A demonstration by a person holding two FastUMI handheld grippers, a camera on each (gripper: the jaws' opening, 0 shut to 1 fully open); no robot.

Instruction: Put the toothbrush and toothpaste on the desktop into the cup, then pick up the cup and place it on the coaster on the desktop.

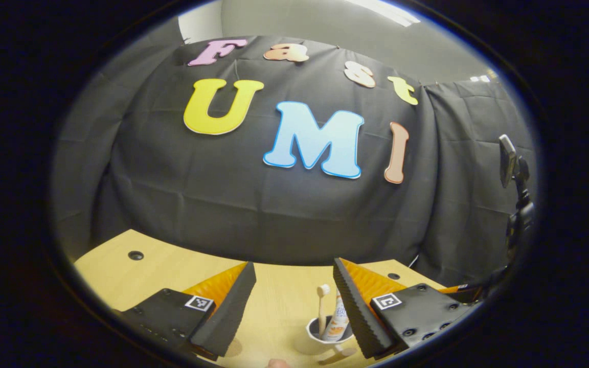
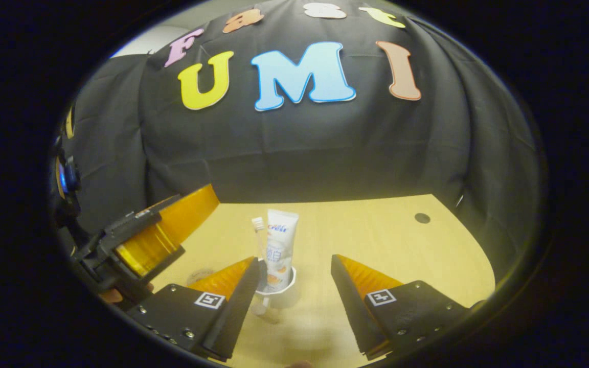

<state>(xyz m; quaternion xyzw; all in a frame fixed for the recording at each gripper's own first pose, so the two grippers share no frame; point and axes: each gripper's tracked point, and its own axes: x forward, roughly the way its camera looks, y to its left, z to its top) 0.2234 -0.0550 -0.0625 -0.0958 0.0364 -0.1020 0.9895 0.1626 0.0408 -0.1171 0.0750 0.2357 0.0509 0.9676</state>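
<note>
A white cup (image 1: 320,332) stands on the wooden desktop (image 1: 172,271) with a toothbrush (image 1: 322,301) and a toothpaste tube (image 1: 338,319) upright in it. My left gripper (image 1: 294,266) is open above the desk, and the cup sits low beside its right finger. In the right gripper view the cup (image 2: 276,291) holds the tube (image 2: 280,245) and the brush (image 2: 258,237). My right gripper (image 2: 295,260) is open, with the cup just past its left finger. A faint round disc (image 2: 200,276), possibly the coaster, lies left of the cup.
The left gripper's finger (image 2: 182,217) reaches in from the left in the right gripper view, with a hand below it. A phone on a stand (image 1: 509,163) rises at the right. Cable holes (image 1: 135,255) (image 2: 422,218) mark the desk. Black cloth walls the back.
</note>
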